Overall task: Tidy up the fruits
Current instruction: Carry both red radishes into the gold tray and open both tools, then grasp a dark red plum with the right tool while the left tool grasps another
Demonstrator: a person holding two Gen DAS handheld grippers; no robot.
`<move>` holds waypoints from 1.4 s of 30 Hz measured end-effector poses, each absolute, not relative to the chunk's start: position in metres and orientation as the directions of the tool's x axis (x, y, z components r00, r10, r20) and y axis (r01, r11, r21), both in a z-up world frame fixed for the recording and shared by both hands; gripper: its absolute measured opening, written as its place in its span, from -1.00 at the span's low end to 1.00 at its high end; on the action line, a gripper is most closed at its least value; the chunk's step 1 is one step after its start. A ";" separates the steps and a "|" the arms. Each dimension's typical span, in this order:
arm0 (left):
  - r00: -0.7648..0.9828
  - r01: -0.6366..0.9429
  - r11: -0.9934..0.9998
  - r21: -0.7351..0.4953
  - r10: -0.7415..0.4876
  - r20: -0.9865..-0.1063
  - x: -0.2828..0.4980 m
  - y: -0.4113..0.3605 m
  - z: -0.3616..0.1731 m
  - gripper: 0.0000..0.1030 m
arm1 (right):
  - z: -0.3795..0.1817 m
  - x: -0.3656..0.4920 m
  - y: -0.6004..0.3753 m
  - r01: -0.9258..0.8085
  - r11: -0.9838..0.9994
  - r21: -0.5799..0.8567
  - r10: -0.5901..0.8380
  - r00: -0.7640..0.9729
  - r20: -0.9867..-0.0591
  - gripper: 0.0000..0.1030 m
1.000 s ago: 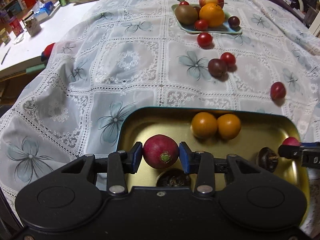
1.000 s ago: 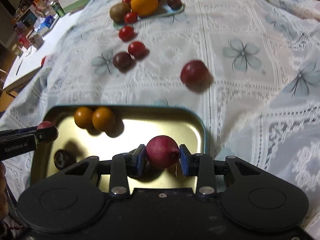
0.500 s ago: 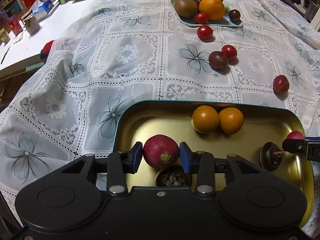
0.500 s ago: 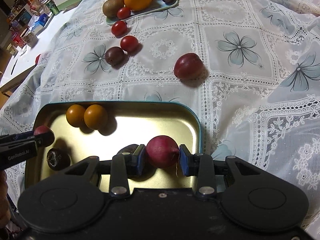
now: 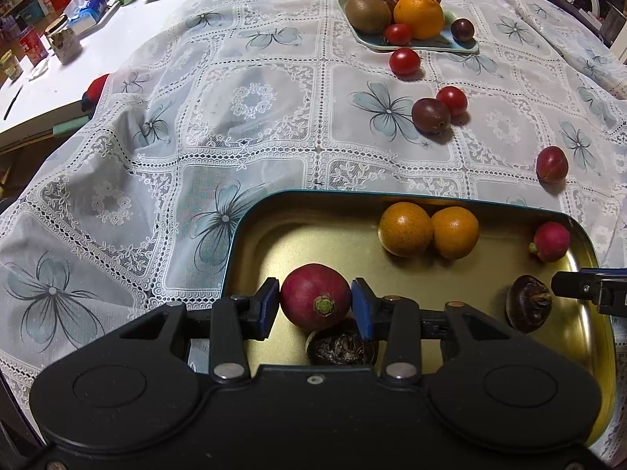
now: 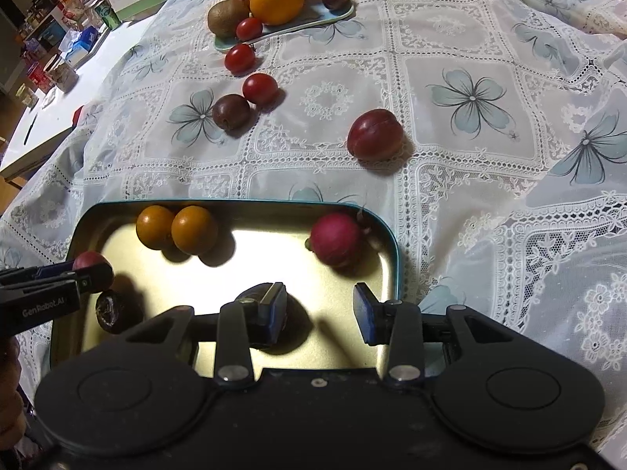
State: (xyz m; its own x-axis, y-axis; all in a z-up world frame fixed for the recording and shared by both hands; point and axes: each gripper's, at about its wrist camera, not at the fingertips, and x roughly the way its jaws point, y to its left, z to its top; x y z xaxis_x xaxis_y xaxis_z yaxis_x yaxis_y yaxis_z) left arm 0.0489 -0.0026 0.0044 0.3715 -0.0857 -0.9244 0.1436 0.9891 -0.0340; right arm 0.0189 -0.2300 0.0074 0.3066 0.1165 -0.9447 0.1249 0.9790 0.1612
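My left gripper is shut on a red radish and holds it over the near left part of the gold tray. My right gripper is open and empty over the tray's near right. A second radish lies in the tray's far right corner, also seen in the left wrist view. Two orange fruits and two dark round fruits lie in the tray. A red plum lies on the cloth beyond the tray.
A pale plate at the back holds an apple, an orange, a kiwi and small fruits. Two red tomatoes and a dark plum lie loose on the lace cloth. A white desk with clutter stands at the left.
My right gripper has opened and let go of its radish, which now lies in the tray's far right corner. My left gripper still holds its radish and has moved slightly forward over the tray.
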 end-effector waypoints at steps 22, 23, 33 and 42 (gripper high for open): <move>0.377 0.150 0.988 -0.035 -0.090 -0.922 0.046 -0.004 0.010 -0.05 | 0.005 0.019 -0.228 0.113 0.980 0.167 0.129 0.286 -0.950 -0.21; 0.373 0.150 0.988 -0.037 -0.091 -0.923 0.046 -0.004 0.010 -0.05 | 0.004 0.019 -0.228 0.114 0.979 0.166 0.128 0.284 -0.950 -0.21; 0.357 0.179 0.983 -0.042 -0.105 -0.928 0.064 -0.012 0.017 -0.05 | 0.014 0.026 -0.239 0.137 0.976 0.172 0.124 0.303 -0.945 -0.21; 0.376 0.211 0.976 -0.062 -0.139 -0.916 0.099 -0.033 0.032 -0.05 | 0.038 0.058 -0.285 0.280 0.946 0.164 0.050 0.374 -0.926 -0.21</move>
